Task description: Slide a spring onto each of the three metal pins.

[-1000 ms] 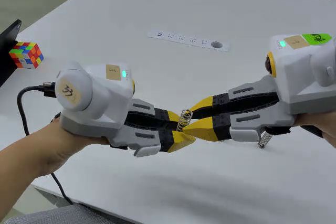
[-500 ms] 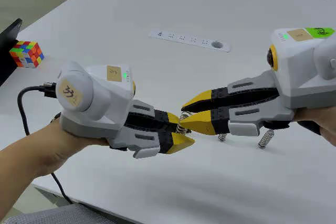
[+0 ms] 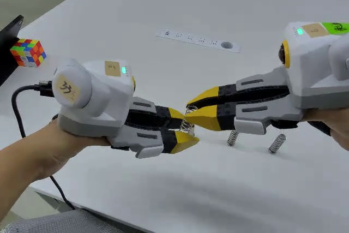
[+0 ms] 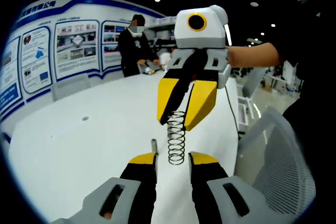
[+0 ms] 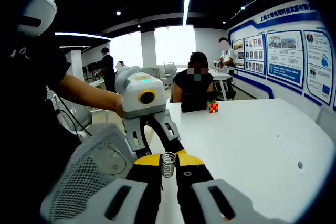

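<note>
Right gripper (image 4: 178, 123): jaws clamped on one end of the spring (image 4: 177, 142), probably so the coil can be steered by that end.
Left gripper (image 4: 173, 157): jaws apart, with the spring's free end between them. I cannot tell whether they touch it.
Thin grey rod (image 4: 154, 145): just beside one left jaw, possibly a pin. It is unclear whether it is held.
Spring's place: in the air between the two grippers, over the near part of the table (image 3: 136, 20).
On the table: spare spring (image 3: 233, 137) and outer spring (image 3: 277, 143) lie to the right, under the right gripper.
</note>
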`<state>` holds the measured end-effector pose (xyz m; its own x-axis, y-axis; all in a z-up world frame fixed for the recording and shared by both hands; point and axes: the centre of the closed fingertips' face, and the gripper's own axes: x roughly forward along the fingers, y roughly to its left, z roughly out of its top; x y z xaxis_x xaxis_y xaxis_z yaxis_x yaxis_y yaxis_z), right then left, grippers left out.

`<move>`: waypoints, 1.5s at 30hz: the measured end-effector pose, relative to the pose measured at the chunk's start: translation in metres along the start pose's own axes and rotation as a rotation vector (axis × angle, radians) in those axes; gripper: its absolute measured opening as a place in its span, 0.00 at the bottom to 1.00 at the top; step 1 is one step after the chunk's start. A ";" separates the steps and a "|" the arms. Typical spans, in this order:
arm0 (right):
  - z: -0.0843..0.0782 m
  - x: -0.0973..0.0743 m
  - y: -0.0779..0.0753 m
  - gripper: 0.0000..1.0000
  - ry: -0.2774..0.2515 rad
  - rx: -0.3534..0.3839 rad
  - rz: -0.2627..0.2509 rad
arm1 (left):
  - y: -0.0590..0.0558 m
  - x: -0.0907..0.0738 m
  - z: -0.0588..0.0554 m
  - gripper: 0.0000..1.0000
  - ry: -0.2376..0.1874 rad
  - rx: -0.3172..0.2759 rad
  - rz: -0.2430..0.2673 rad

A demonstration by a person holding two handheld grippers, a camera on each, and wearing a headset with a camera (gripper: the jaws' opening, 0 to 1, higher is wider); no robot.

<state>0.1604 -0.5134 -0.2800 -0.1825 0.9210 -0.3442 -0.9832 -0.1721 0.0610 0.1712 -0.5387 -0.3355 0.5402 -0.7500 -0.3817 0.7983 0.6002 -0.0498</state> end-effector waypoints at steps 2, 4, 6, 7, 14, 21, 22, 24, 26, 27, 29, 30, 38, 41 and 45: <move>0.005 -0.004 -0.009 0.10 -0.006 -0.012 -0.024 | 0.005 -0.003 0.001 0.33 -0.010 -0.013 0.014; 0.010 -0.009 -0.023 0.10 -0.016 -0.012 -0.065 | 0.012 -0.006 0.001 0.37 -0.014 -0.020 0.032; 0.012 -0.013 -0.040 0.11 -0.029 0.010 -0.114 | 0.020 -0.010 -0.002 0.41 -0.010 -0.031 0.052; 0.010 -0.014 -0.046 0.11 -0.023 0.009 -0.127 | 0.022 -0.011 -0.004 0.43 -0.007 -0.031 0.060; -0.022 -0.005 -0.082 0.11 0.043 0.045 -0.222 | 0.047 -0.023 -0.014 0.50 -0.005 -0.068 0.139; -0.050 0.009 -0.098 0.11 0.081 0.111 -0.252 | 0.063 -0.028 -0.031 0.68 0.022 -0.095 0.201; -0.052 0.010 -0.099 0.11 0.084 0.110 -0.254 | 0.063 -0.028 -0.033 0.69 0.023 -0.098 0.203; -0.056 0.013 -0.101 0.11 0.091 0.112 -0.255 | 0.064 -0.029 -0.036 0.70 0.021 -0.103 0.205; -0.061 0.015 -0.103 0.11 0.101 0.117 -0.256 | 0.066 -0.029 -0.038 0.72 0.021 -0.113 0.208; -0.064 0.017 -0.104 0.11 0.109 0.120 -0.253 | 0.068 -0.028 -0.039 0.72 0.022 -0.117 0.219; -0.069 0.019 -0.106 0.11 0.123 0.123 -0.258 | 0.071 -0.028 -0.041 0.75 0.020 -0.125 0.235; -0.071 0.020 -0.107 0.11 0.128 0.125 -0.255 | 0.072 -0.027 -0.041 0.76 0.018 -0.129 0.237; -0.083 0.026 -0.107 0.11 0.148 0.143 -0.234 | 0.070 -0.028 -0.046 0.76 0.018 -0.151 0.233; -0.087 0.028 -0.107 0.11 0.157 0.144 -0.232 | 0.070 -0.029 -0.048 0.76 0.021 -0.155 0.239; -0.093 0.031 -0.105 0.11 0.187 0.119 -0.233 | 0.071 -0.032 -0.050 0.75 0.021 -0.167 0.247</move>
<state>0.2584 -0.4996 -0.3845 0.0410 0.8489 -0.5270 -0.9939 0.0885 0.0652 0.1970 -0.4585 -0.3727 0.7059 -0.5704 -0.4199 0.5874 0.8027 -0.1030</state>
